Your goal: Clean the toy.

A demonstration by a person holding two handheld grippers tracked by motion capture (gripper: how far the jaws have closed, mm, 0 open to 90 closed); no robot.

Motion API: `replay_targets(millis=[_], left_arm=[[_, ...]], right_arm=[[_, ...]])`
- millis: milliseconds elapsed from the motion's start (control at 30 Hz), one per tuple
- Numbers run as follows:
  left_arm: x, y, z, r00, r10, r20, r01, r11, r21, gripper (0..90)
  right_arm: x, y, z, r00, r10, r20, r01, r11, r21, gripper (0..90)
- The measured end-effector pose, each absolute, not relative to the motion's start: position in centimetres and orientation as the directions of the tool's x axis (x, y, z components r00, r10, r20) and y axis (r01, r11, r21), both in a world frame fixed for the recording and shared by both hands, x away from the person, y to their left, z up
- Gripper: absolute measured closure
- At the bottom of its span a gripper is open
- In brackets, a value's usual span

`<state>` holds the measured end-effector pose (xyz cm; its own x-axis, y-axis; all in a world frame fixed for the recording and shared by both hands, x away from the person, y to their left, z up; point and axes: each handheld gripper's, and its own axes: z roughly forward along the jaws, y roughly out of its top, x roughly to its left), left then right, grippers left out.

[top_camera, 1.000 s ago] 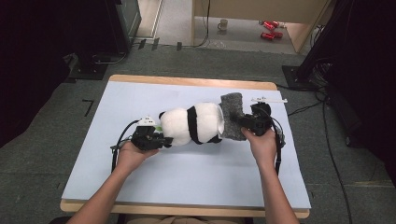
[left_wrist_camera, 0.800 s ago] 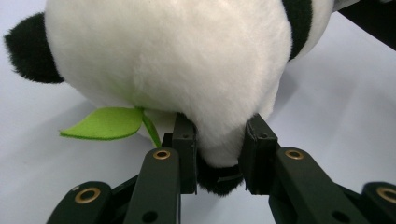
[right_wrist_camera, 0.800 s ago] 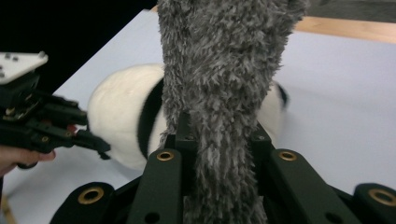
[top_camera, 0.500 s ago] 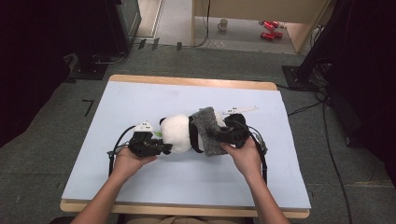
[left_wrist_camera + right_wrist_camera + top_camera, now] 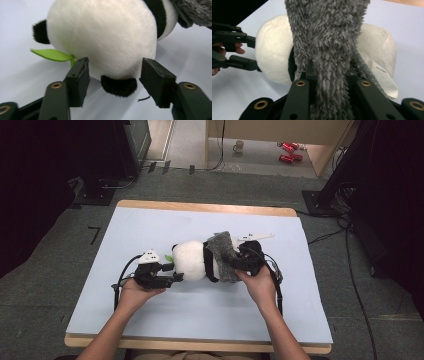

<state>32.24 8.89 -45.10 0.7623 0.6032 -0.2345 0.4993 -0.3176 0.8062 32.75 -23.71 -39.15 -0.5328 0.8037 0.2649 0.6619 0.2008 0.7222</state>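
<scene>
- Grey fuzzy cloth (image 5: 223, 256) lay draped over the middle of the panda plush (image 5: 192, 261) in the high view, the toy lying on its side mid-way across the pale blue surface (image 5: 150, 225). The wrapping step looked under way; the left tongs (image 5: 172, 272) sat at the toy's head end, the right tongs (image 5: 239, 265) at the cloth.
- Left gripper view: white fur of the panda plush (image 5: 105, 37) sat between the jaws, which had just been opening and stood well apart, pads clear of the fur, a green leaf (image 5: 51, 54) beside one.
- Right gripper view: the right tongs (image 5: 329, 75) were clamped tight on the cloth (image 5: 327, 35), the plush (image 5: 274, 50) behind it. Next, I'd judge, the cloth needs pulling further round and tucking under, the left tongs steadying the head.
</scene>
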Motion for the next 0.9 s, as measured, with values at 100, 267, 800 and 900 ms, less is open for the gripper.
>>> replay_targets(millis=[100, 267, 800, 900], left_arm=[[32.2, 9.3, -45.0, 0.760, 0.606, -0.233, 0.491, -0.301, 0.817, 36.7], [31.9, 9.5, -45.0, 0.768, 0.586, -0.257, 0.484, -0.269, 0.833, 33.3], [33.0, 7.3, -47.6, 0.734, 0.637, -0.235, 0.511, -0.291, 0.809, 30.2], [33.0, 7.1, -47.7, 0.722, 0.654, -0.225, 0.506, -0.277, 0.817, 42.0]], right_arm=[[33.3, -23.7, -39.0, -0.533, 0.802, 0.269, 0.662, 0.198, 0.723, 74.3], [34.2, -23.3, -38.6, -0.533, 0.804, 0.265, 0.653, 0.192, 0.732, 74.2], [35.5, -22.7, -38.4, -0.532, 0.809, 0.249, 0.608, 0.160, 0.777, 73.0], [35.5, -22.6, -38.5, -0.527, 0.811, 0.253, 0.608, 0.152, 0.780, 72.9]])
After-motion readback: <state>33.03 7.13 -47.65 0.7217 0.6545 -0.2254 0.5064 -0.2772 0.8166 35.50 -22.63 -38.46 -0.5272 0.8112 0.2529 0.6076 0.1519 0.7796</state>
